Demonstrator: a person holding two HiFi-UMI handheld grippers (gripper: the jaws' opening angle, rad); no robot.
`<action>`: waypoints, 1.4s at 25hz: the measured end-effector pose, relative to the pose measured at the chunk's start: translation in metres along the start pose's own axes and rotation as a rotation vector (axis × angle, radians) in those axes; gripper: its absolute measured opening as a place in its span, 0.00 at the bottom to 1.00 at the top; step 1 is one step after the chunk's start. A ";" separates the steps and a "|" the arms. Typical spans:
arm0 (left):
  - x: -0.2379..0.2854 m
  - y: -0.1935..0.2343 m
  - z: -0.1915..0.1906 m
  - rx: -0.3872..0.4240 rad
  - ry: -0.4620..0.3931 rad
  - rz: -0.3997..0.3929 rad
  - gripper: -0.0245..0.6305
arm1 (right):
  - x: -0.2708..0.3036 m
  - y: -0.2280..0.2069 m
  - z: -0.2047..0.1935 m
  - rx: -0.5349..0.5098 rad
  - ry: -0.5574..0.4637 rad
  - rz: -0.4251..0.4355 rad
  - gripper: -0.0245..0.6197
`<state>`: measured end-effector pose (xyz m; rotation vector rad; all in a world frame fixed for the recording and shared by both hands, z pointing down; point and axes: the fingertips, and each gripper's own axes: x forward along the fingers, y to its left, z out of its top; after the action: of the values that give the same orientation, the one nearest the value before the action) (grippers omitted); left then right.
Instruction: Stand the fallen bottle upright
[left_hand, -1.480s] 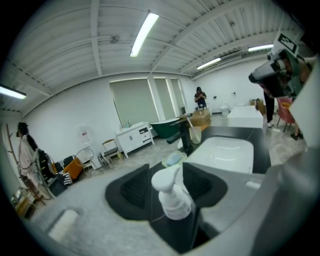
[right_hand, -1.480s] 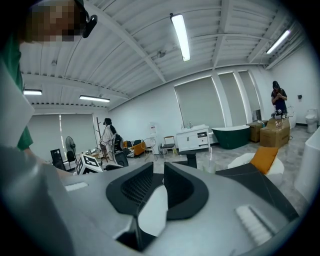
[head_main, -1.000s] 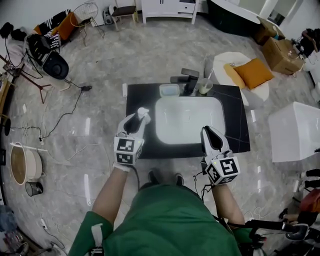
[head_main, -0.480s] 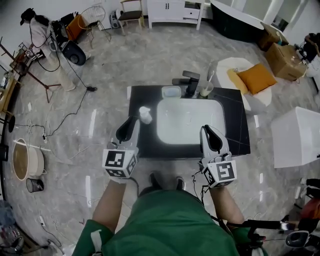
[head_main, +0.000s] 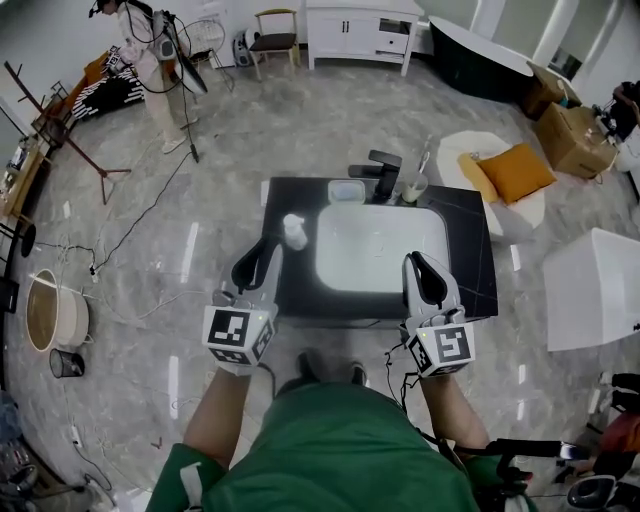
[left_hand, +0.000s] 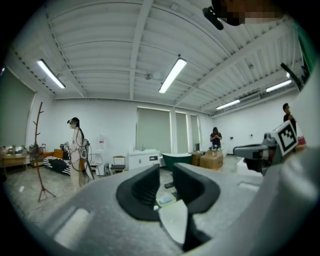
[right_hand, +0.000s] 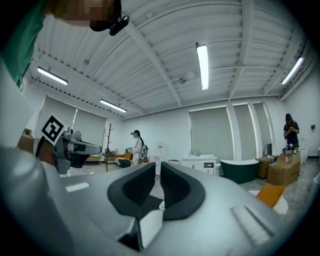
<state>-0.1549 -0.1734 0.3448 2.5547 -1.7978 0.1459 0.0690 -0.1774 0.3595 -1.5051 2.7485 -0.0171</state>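
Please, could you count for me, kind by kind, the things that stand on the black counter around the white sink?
Bottle: 1
Soap dish: 1
Faucet: 1
Cup: 1
Total: 4

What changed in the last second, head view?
The left hand-held gripper let go of the bottle and drew back toward the person; its jaws have just been closing, then reopened slightly, nothing between them. The bottle stays upright on the counter left of the sink; the right hand-held gripper remains empty.
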 end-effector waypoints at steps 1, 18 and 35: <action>-0.001 0.000 0.000 -0.001 -0.002 0.003 0.16 | -0.001 0.000 0.000 -0.003 -0.003 0.001 0.09; -0.002 -0.004 -0.003 -0.018 0.018 0.002 0.16 | -0.004 0.001 0.003 0.014 -0.023 0.028 0.09; 0.004 -0.011 -0.001 -0.036 0.031 0.023 0.16 | -0.009 -0.006 0.006 0.014 -0.019 0.062 0.09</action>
<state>-0.1431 -0.1731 0.3465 2.4938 -1.8023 0.1512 0.0789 -0.1732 0.3535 -1.4083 2.7728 -0.0214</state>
